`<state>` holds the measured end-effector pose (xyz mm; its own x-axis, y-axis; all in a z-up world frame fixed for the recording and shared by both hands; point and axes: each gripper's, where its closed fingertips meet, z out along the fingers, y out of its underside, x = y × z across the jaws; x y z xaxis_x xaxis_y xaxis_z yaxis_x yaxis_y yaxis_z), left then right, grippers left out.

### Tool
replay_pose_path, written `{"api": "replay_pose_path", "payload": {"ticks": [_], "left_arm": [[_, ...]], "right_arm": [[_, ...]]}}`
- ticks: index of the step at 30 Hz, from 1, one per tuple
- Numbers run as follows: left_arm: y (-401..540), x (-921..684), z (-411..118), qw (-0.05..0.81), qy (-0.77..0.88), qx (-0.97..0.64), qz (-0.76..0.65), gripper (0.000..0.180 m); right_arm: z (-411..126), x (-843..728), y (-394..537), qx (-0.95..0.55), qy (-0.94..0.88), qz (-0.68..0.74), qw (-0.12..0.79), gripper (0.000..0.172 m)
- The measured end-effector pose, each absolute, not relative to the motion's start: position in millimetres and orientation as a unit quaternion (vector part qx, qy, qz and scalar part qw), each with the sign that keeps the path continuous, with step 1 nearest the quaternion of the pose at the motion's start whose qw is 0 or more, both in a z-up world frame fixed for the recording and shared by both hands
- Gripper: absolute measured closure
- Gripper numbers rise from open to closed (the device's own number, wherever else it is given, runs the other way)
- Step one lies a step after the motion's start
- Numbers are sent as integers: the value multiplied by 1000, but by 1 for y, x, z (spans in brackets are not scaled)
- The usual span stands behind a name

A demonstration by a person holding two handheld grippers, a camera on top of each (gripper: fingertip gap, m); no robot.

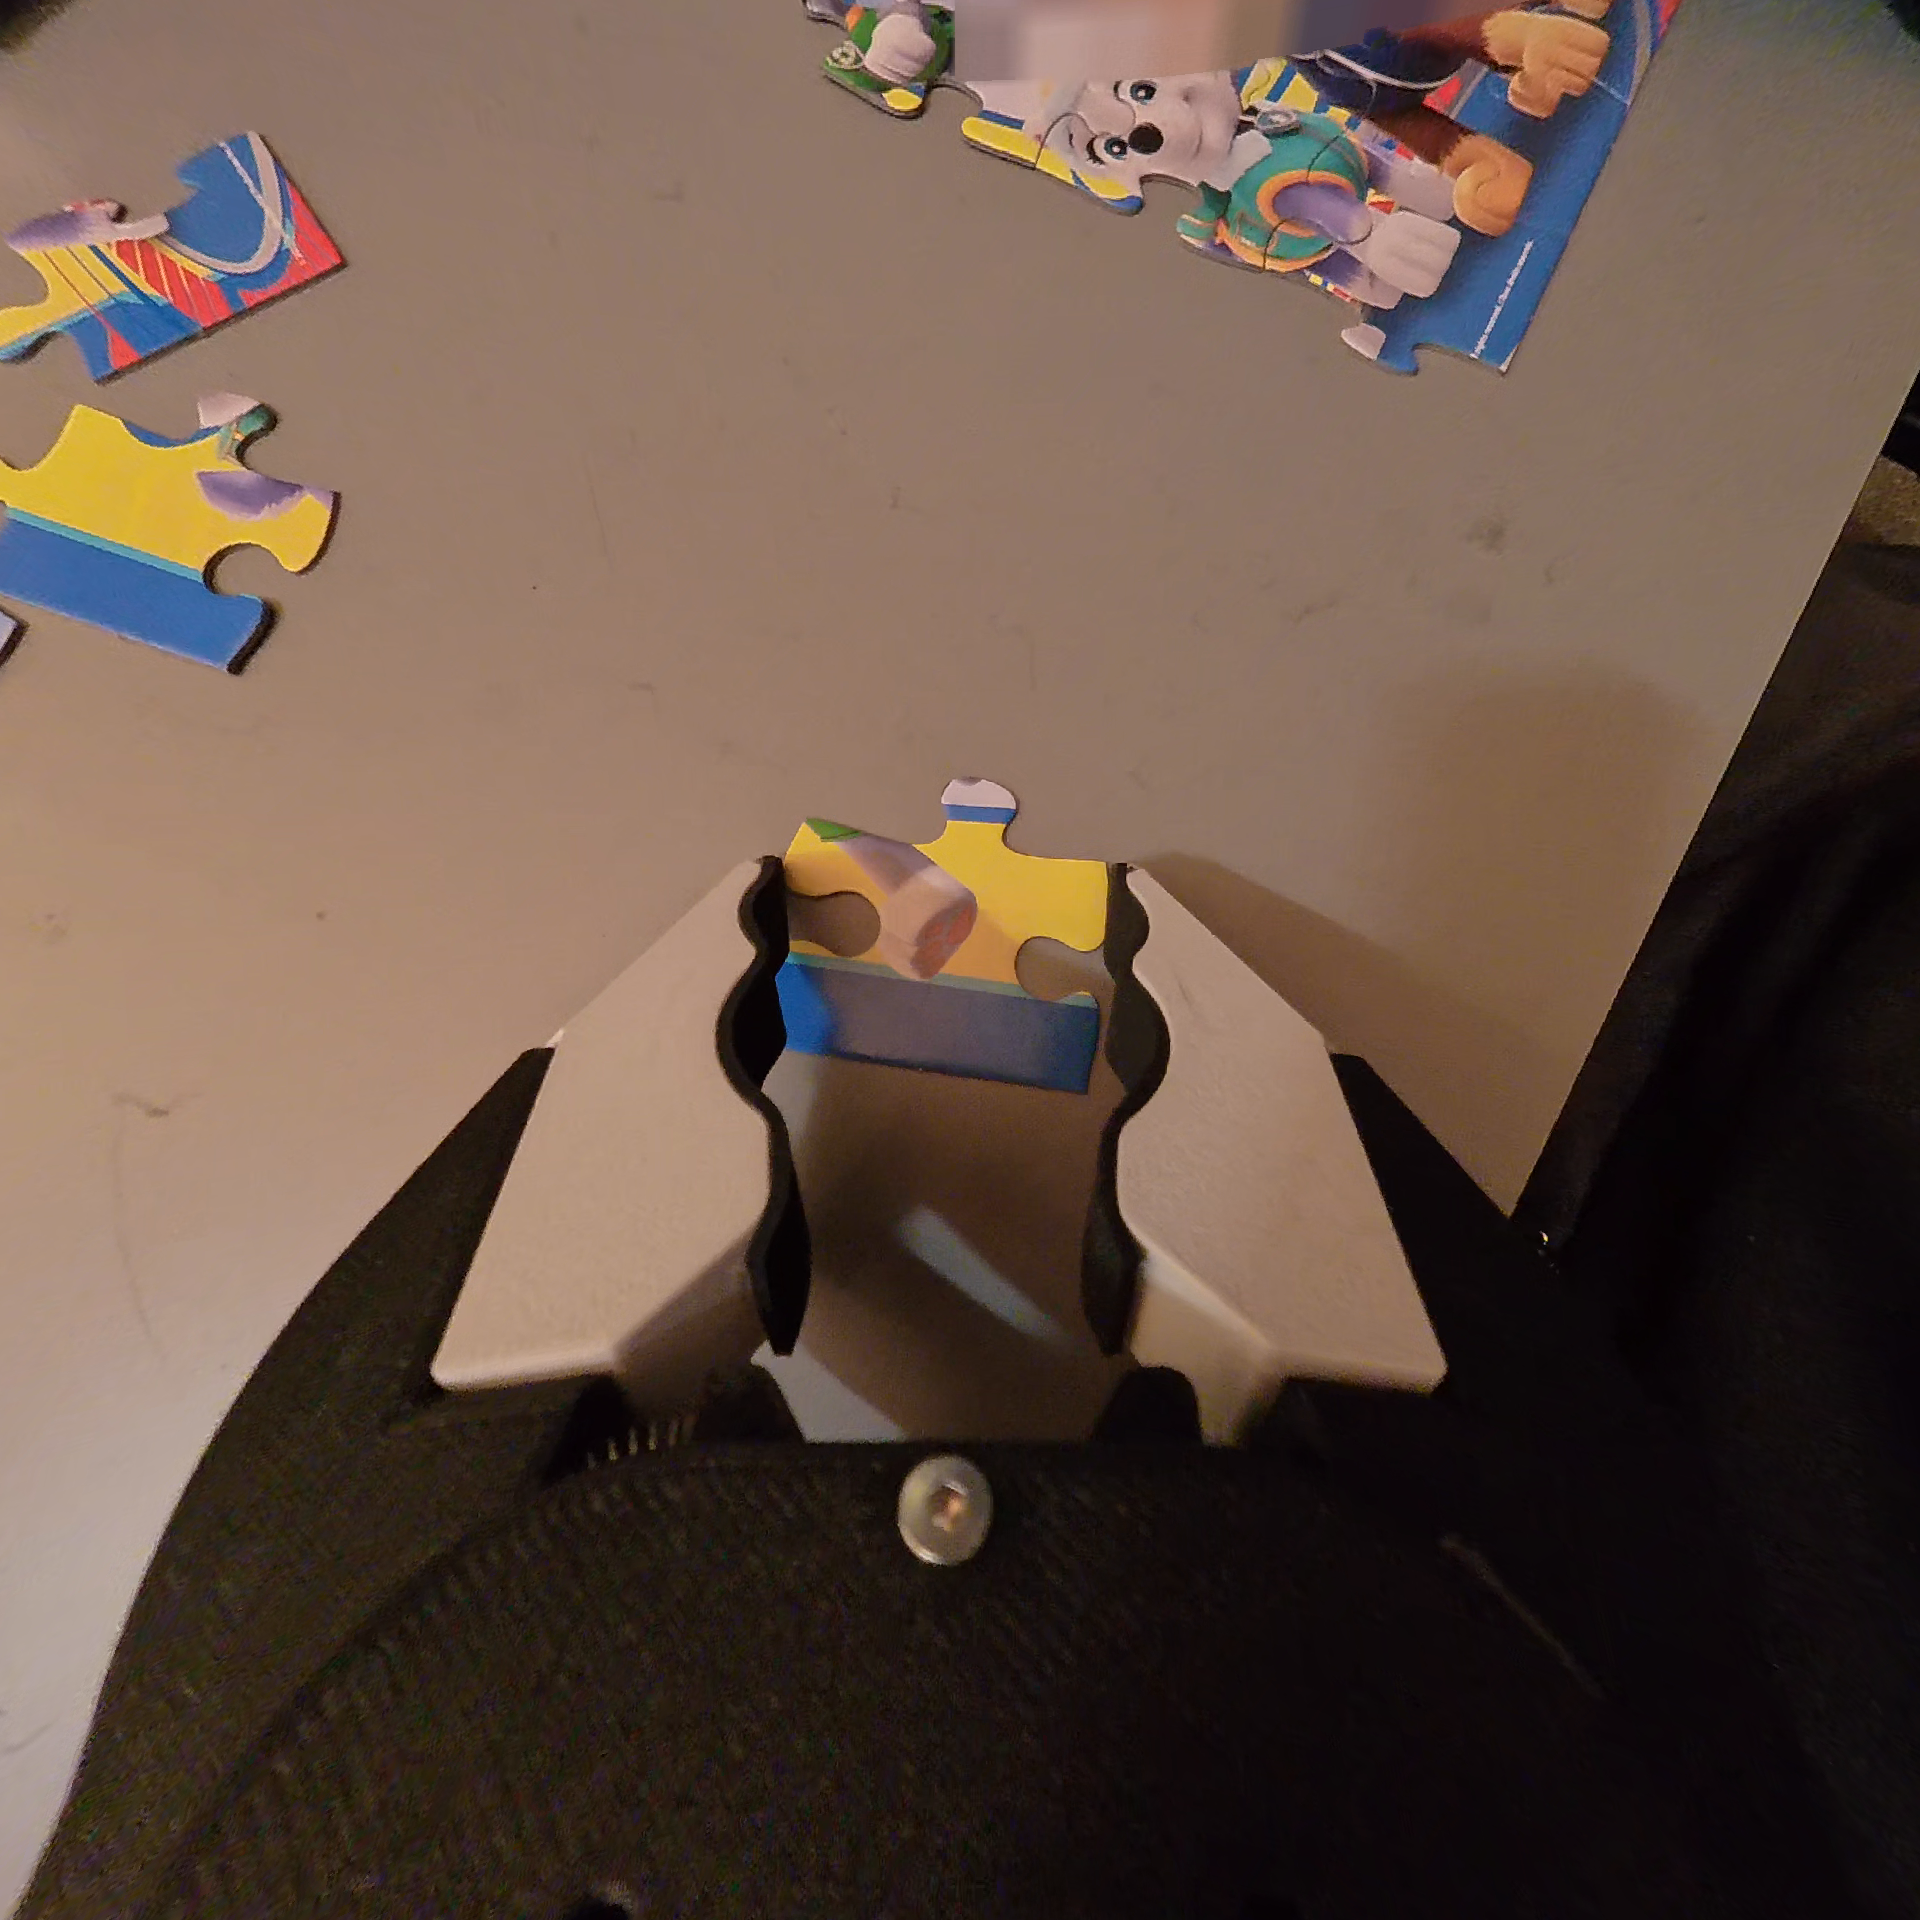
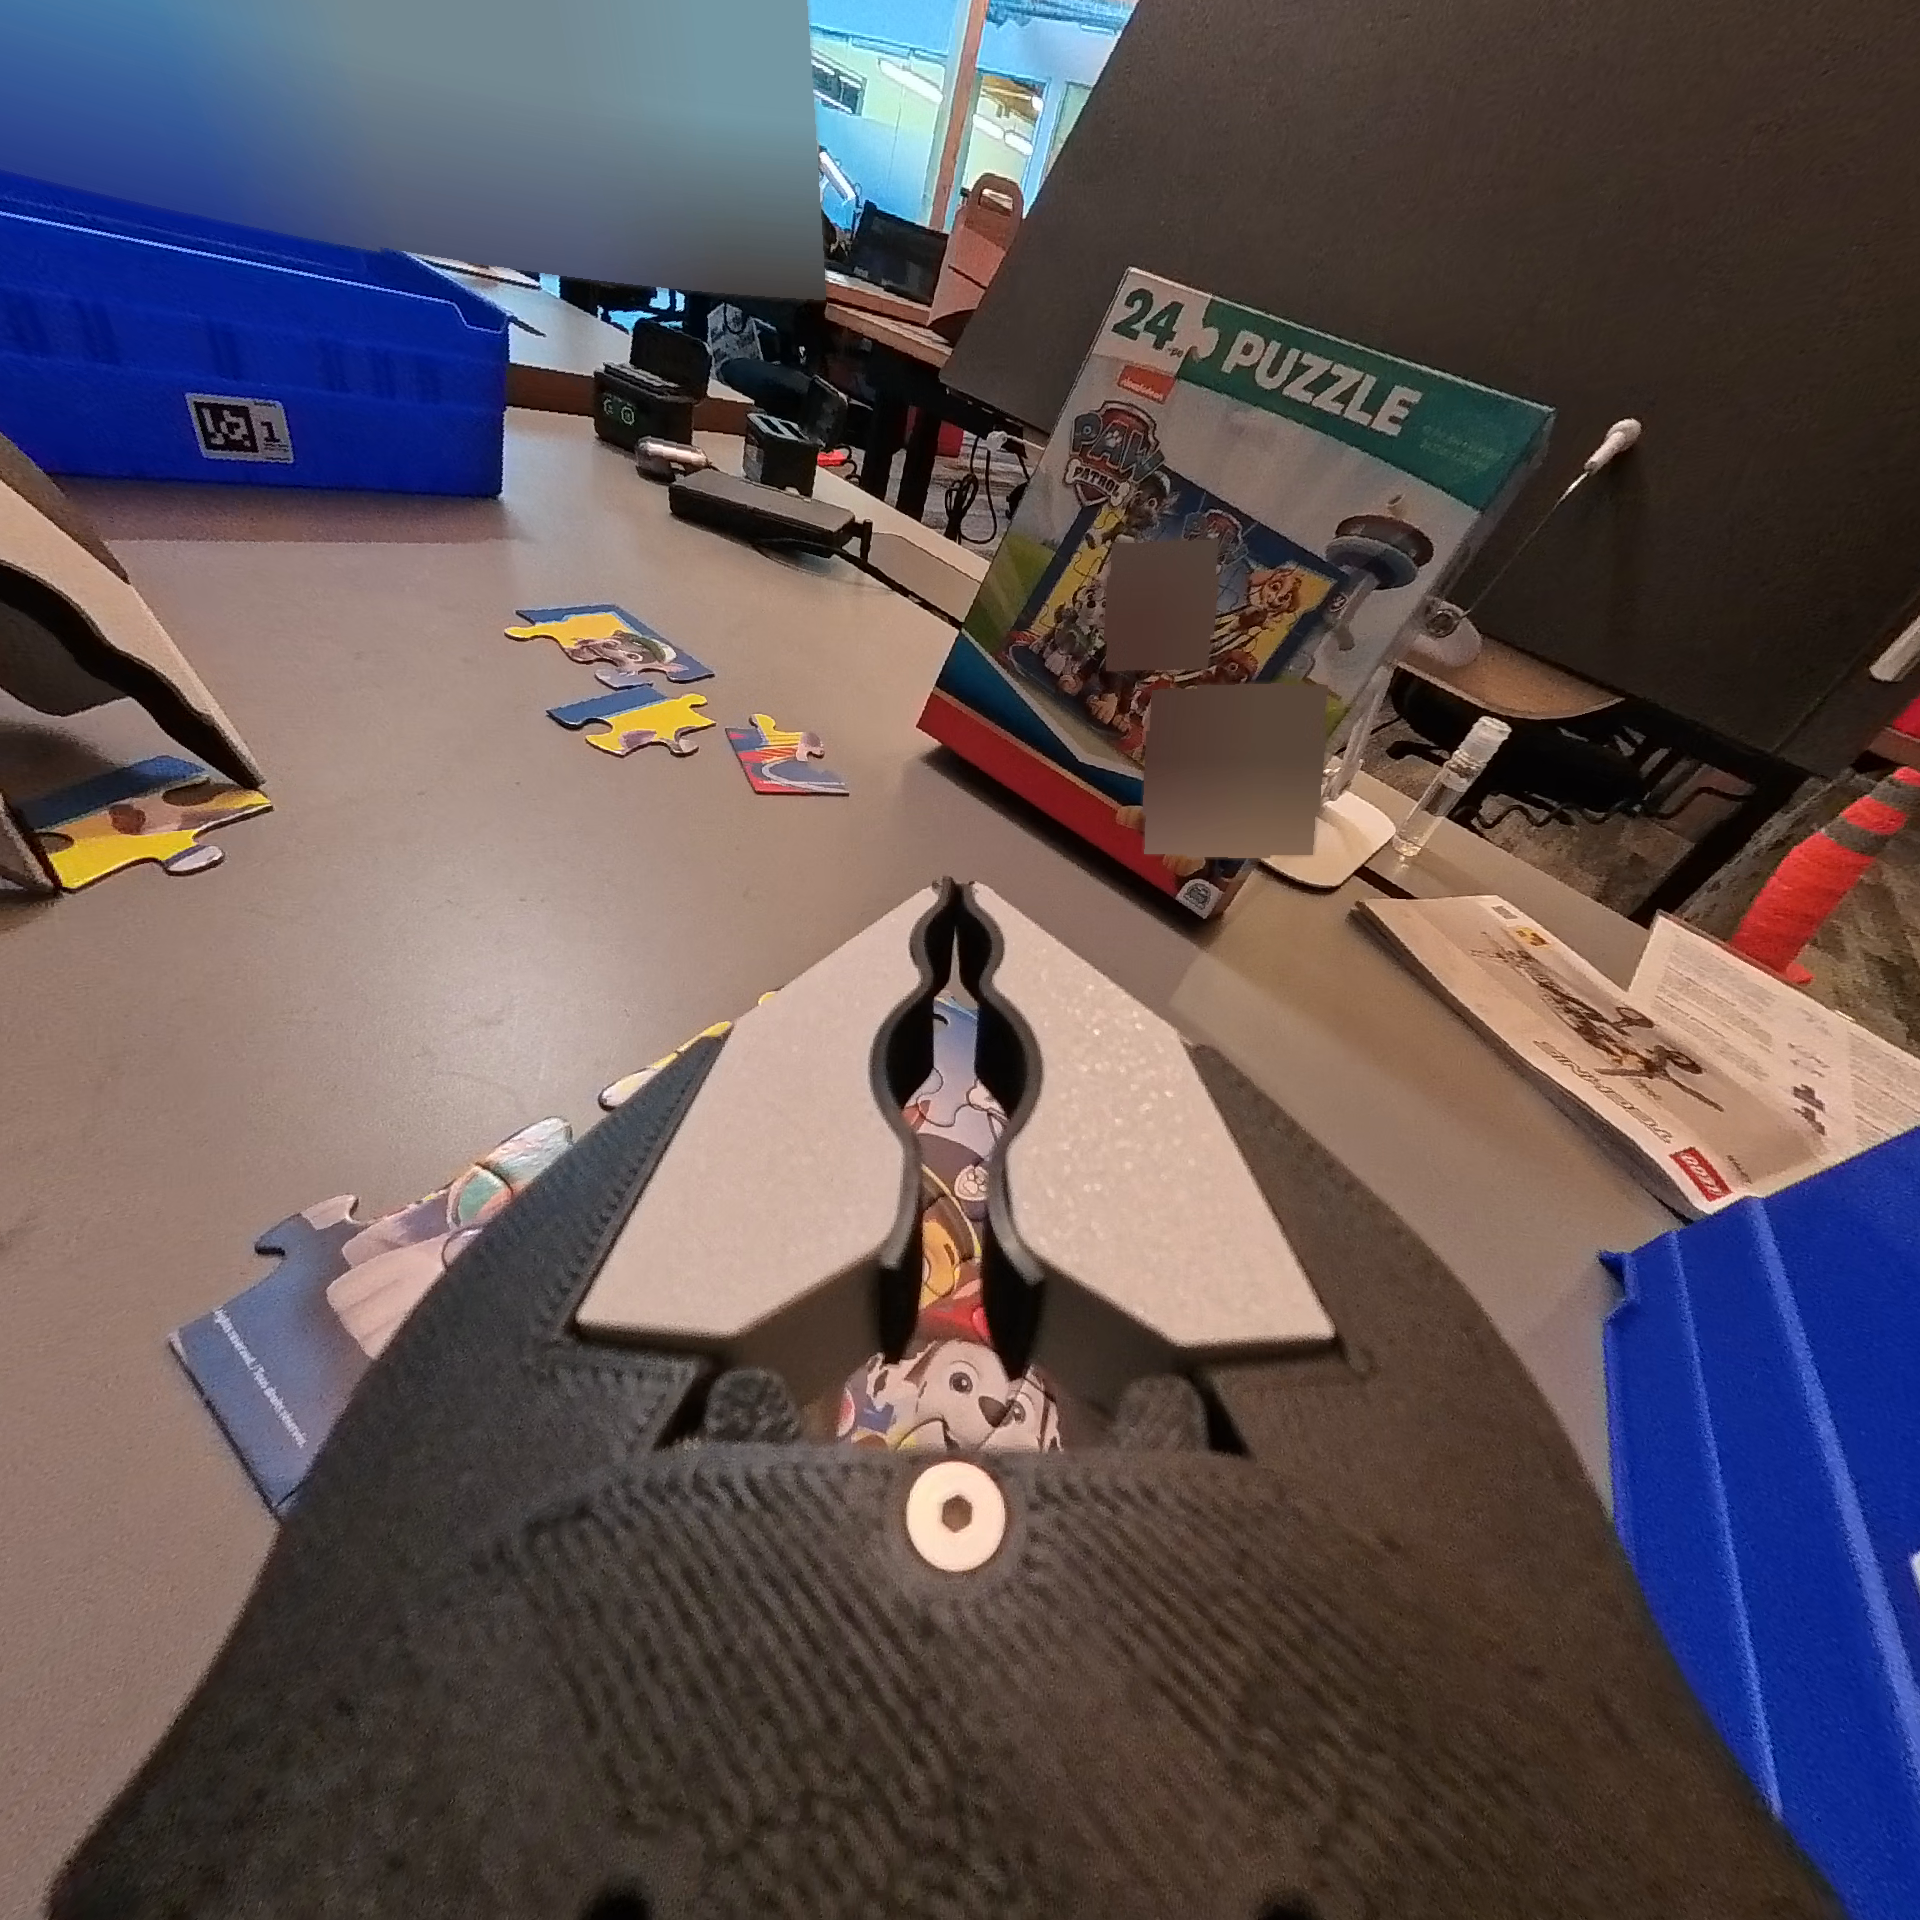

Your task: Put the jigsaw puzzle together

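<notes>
My left gripper is shut on a yellow and blue puzzle piece; both black pads touch its side edges, low over the grey table. The right wrist view shows that piece under the left gripper's fingers at the far left. My right gripper is shut with its tips together and nothing between them. It hovers over a partly assembled cartoon puzzle, which also shows at the top right of the left wrist view.
Two loose pieces lie at the left. A puzzle box stands ahead of my right gripper, a booklet to its right. Blue bins sit at the far left and near right. The table edge runs along the right. The left gripper's tips are roughly 25 cm from the right gripper's.
</notes>
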<state>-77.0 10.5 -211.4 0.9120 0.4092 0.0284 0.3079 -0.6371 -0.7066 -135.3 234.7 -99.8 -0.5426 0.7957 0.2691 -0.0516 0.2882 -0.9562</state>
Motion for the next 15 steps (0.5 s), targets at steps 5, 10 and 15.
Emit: {"api": "replay_pose_path", "payload": {"ticks": [5,10,15], "left_arm": [[11,-75,-211,377,-194,-903,66,121],[12,-74,-211,377,-190,-904,64,121],[13,-73,-211,379,-182,-905,64,121]], "right_arm": [[-100,-135,234,-266,-698,533,397,172],[-100,-136,234,-266,-699,533,397,172],[-101,-136,234,-266,-700,531,397,172]]}}
